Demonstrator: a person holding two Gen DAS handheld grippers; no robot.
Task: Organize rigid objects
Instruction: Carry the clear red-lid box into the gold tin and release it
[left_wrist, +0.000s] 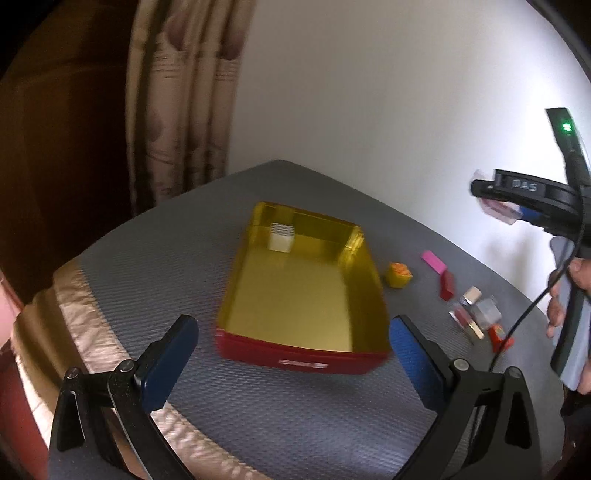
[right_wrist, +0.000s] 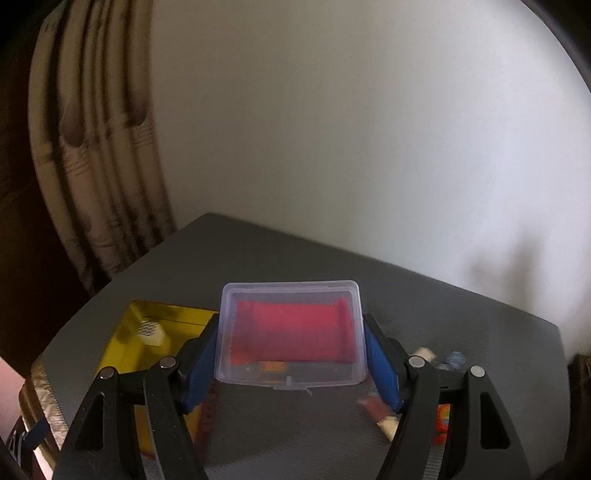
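Observation:
A red tin box (left_wrist: 295, 363) with a gold inside lies open on the grey table mat; a small white block (left_wrist: 280, 238) sits in its far left corner. My left gripper (left_wrist: 293, 354) is open, its blue pads on either side of the tin's near wall, not touching. My right gripper (right_wrist: 291, 354) is shut on a clear plastic case (right_wrist: 291, 332) with a red cloth inside, held above the table. In the left wrist view the right gripper (left_wrist: 498, 206) hangs high at the right with the case (left_wrist: 496, 210) in it. The tin (right_wrist: 122, 354) lies below and left of it.
Loose items lie right of the tin: a yellow cube (left_wrist: 399, 275), a pink block (left_wrist: 434, 261), a red block (left_wrist: 447, 286), small bottles (left_wrist: 476, 310) and an orange piece (left_wrist: 498, 336). A curtain (left_wrist: 177, 110) and white wall stand behind. A hand (left_wrist: 569, 295) holds the right gripper's handle.

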